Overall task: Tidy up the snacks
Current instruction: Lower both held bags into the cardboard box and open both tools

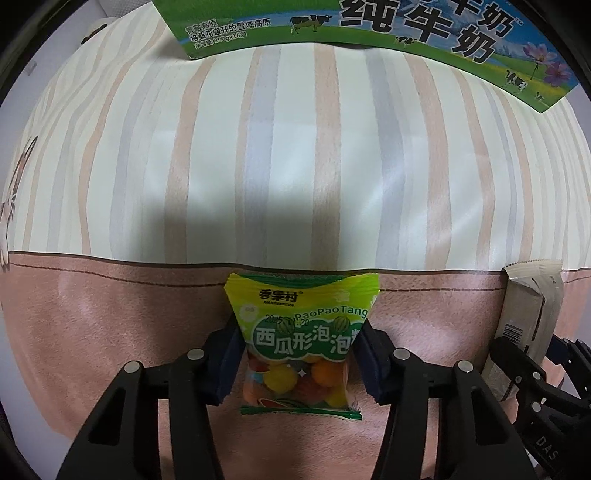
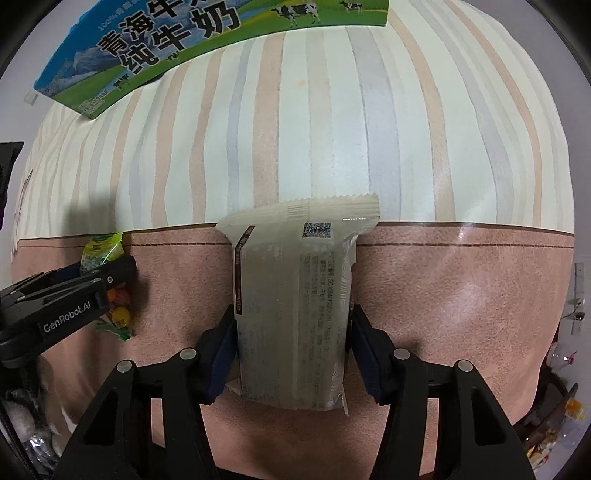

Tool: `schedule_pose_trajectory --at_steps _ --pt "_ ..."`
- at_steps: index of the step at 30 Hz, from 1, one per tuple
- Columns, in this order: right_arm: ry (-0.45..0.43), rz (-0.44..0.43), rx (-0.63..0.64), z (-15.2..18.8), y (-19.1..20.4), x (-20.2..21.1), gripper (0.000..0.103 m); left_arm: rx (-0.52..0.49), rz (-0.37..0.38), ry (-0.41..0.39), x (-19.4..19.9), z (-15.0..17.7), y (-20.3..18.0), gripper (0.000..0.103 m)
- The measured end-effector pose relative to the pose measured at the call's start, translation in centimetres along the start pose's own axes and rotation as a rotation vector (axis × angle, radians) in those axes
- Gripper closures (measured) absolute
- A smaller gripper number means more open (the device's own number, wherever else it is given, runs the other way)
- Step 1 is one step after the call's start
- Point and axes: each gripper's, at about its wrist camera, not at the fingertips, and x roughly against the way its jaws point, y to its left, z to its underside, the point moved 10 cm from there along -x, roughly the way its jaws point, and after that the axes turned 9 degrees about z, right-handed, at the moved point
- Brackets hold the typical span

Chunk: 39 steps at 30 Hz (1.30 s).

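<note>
My left gripper (image 1: 297, 360) is shut on a green and yellow candy bag (image 1: 301, 332) with coloured gum balls showing through its window. It holds the bag over the pink band of the tablecloth. My right gripper (image 2: 293, 341) is shut on a beige snack packet (image 2: 295, 295) with a QR code and small print, held lengthwise. Each gripper shows in the other's view: the right one with its beige packet (image 1: 532, 332) at the right edge, the left one with its candy bag (image 2: 107, 280) at the left.
A green and blue milk carton box (image 1: 406, 33) stands at the far side of the striped tablecloth (image 1: 295, 166); it also shows in the right wrist view (image 2: 166, 40). Clutter lies beyond the table's right edge (image 2: 557, 406).
</note>
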Motion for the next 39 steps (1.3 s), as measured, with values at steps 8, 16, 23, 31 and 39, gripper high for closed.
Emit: schedule_pose_trajectory --at_steps 8,16,23,31,39 --pt "0.015 -0.010 -0.011 1.4 2.1 -0.8 0.036 0.002 -0.004 0.007 0.1 -0.8 0.0 0.054" --pt "-0.018 -0.089 -0.031 1.8 2.8 1.7 0.042 -0.015 0.001 -0.014 2.9 -0.6 -0.7 0.055" --pt "-0.111 -0.201 -0.039 -1.9 2.4 8.5 0.042 -0.017 0.089 -0.110 9.7 -3.7 -2.4 0.055" --pt "-0.274 -0.251 -0.013 -12.5 1.1 18.0 0.042 -0.060 0.178 -0.237 18.4 -13.2 -5.2 0.055" --pt "-0.327 -0.203 0.006 -24.6 2.4 20.7 0.042 -0.042 0.177 -0.206 18.5 -23.8 -5.1 0.055"
